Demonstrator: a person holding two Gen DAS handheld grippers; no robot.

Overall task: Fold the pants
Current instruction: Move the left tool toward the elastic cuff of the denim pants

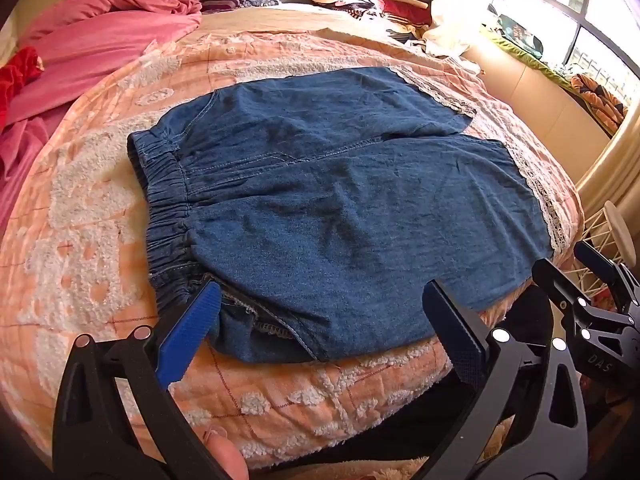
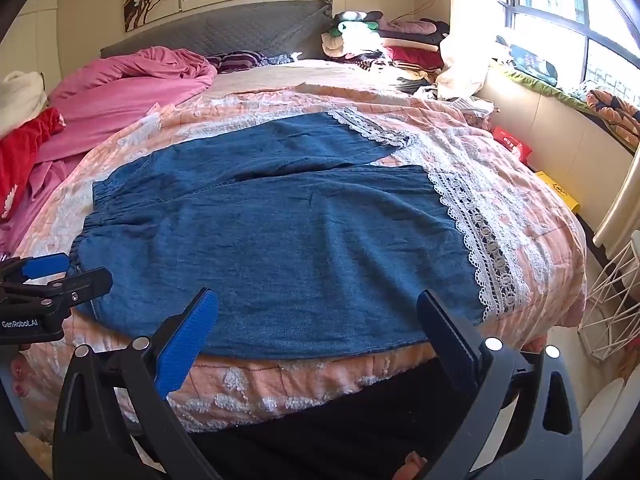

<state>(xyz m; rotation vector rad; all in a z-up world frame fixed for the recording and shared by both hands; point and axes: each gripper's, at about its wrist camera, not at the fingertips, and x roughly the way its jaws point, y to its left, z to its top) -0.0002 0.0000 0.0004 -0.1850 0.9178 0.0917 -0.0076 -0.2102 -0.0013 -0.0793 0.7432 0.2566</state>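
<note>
Blue pants (image 1: 320,200) are laid flat on the bed (image 1: 100,220); the left gripper (image 1: 320,312) and right gripper (image 2: 316,320) are held wide apart at the pants' near edge, nothing clamped.

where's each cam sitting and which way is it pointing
Left wrist: rides the open left gripper, tilted down over the pants near the waistband; a fingertip and the right gripper show.
Right wrist: rides the open right gripper, tilted down toward the lace hem; the left gripper shows.
Shared: pants, quilt, pink blanket, window.
</note>
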